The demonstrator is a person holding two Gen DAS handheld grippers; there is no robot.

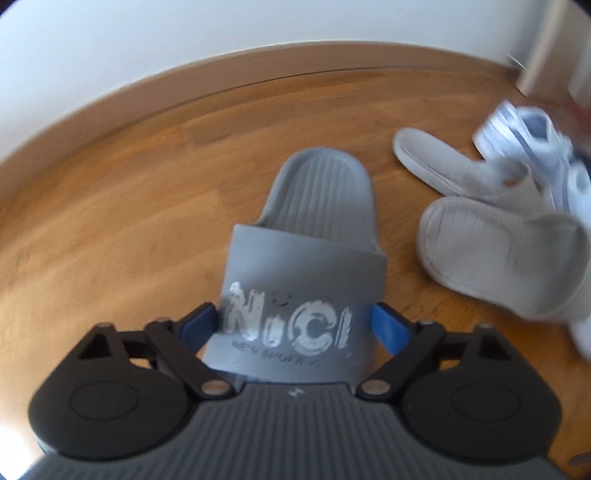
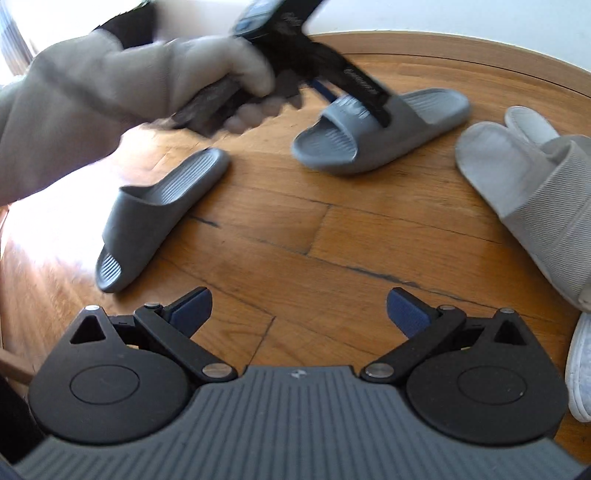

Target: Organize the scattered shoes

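On a wooden floor (image 1: 110,206), close to the skirting board (image 1: 184,85) below a white wall (image 1: 147,33): a grey slide (image 1: 295,258) with a worn white print across its strap. Long axis straight away from the left wrist camera, toe end nearest the lens, heel toward the skirting board. Sole flat on the boards.

Left gripper (image 1: 295,317) angled steeply down over the strap, held by a hand in a grey glove (image 2: 166,74). Blue-padded fingers (image 1: 389,328) astride the strap, one flush against each side. Pinching or merely touching: impossible to tell.

From the right wrist view, the same slide lying on a diagonal, toe at lower left, heel at upper right. Left of it and well apart, a second grey slide (image 2: 162,206), plain-strapped, on a steeper diagonal, likewise toe at lower left and heel at upper right.

Right gripper (image 2: 299,306) over bare boards, fingers spread wide, nothing between them.

To the right of the printed slide, two pale grey slippers (image 1: 491,254), one overlapping the other, closed fronts toward the slide. Behind them, blurred, a white and blue sneaker (image 1: 532,147). At the right edge of the right wrist view, part of a white shoe (image 2: 581,369).
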